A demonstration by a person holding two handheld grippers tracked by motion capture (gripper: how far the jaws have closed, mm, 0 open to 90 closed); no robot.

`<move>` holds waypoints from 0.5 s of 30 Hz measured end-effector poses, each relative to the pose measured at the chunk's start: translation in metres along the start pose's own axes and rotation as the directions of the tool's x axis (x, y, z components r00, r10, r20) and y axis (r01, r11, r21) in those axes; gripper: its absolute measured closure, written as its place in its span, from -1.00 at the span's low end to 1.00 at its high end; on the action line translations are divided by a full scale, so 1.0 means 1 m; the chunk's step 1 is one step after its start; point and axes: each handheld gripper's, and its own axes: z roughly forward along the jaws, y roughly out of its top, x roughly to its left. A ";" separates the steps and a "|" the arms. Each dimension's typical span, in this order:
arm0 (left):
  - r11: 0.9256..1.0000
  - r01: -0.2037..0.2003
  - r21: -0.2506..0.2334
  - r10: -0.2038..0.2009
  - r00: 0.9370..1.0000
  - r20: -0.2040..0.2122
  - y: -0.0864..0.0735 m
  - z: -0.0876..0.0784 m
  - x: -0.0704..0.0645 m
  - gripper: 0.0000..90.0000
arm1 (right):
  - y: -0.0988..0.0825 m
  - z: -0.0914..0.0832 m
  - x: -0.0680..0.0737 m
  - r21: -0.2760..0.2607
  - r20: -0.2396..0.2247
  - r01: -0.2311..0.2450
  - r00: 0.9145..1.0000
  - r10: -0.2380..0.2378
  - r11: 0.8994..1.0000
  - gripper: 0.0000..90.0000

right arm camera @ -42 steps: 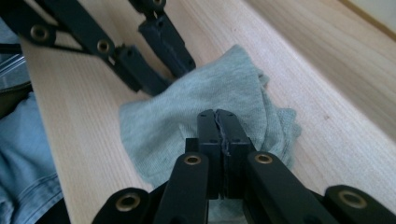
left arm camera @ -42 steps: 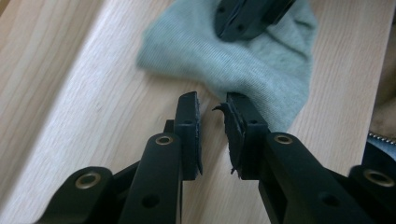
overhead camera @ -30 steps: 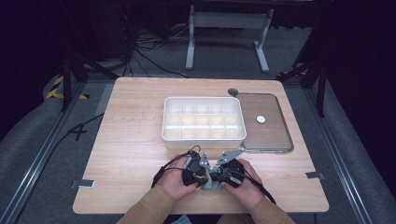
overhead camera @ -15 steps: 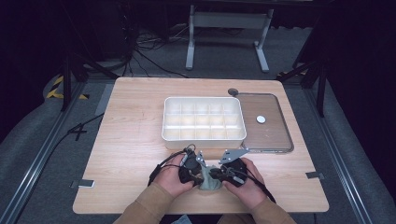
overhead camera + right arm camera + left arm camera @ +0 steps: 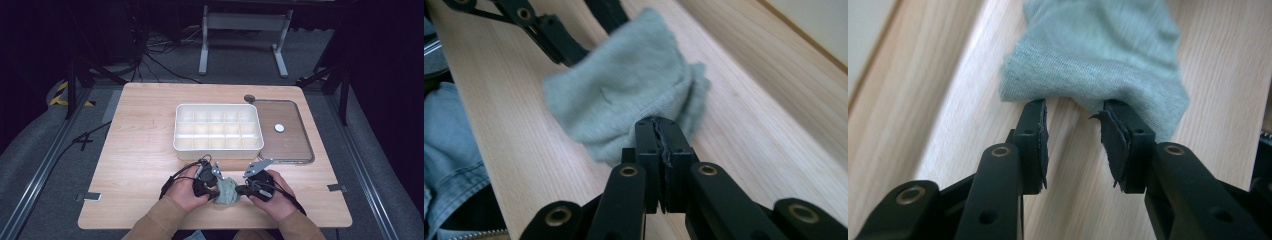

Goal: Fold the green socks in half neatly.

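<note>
A small grey-green knitted cloth [image 5: 226, 191] lies bunched on the wooden table near its front edge, between my two grippers. My left gripper [image 5: 215, 187] [image 5: 1073, 107] stands open, its two tips tucked just under the near hem of the cloth [image 5: 1098, 55]; its jaws have just been opening. My right gripper [image 5: 239, 190] [image 5: 657, 122] is shut on the edge of the cloth [image 5: 624, 85] from the opposite side, after closing again a moment ago. In the right gripper view the left gripper's black jaws [image 5: 549, 37] reach into the cloth's far end.
A white compartment tray [image 5: 218, 150] stands just beyond the hands at the table's middle. To its right lies a clear flat lid [image 5: 295, 145] with a small white disc [image 5: 279, 128] on it. Blue denim [image 5: 449, 130] hangs at the table's front edge.
The right hand has drawn slightly to the right, away from the left hand. More of the cloth now shows between the two grippers.
</note>
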 end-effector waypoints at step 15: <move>0.994 -0.102 -0.041 0.101 0.995 -0.026 0.014 0.001 -0.012 0.41 | 0.003 0.017 0.000 -0.011 -0.058 -0.026 0.998 0.025 1.000 0.99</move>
